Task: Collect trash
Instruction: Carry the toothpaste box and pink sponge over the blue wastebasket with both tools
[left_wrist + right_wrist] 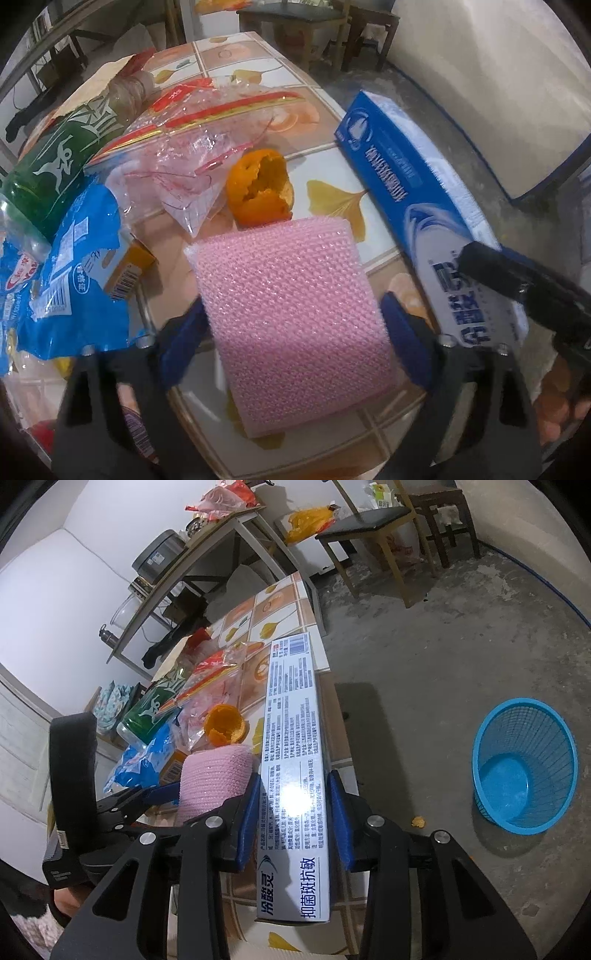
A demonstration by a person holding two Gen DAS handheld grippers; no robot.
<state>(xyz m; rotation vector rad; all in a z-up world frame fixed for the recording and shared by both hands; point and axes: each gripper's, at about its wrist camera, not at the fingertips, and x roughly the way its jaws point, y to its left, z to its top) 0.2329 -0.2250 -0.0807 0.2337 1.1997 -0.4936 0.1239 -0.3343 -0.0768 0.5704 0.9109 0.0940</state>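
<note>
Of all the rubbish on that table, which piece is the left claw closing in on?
The pink sponge. It lies between the left claw's blue fingers, while the orange peel and wrappers lie beyond.

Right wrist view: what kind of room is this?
Probably a plain room in a home, a dining or utility area. A tile-pattern table strewn with wrappers, bare concrete floor with a blue wastebasket, and a wooden stool by the wall.

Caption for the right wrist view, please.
Right gripper holds a long toothpaste box over the table edge, blue basket waiting on the floor.
</note>
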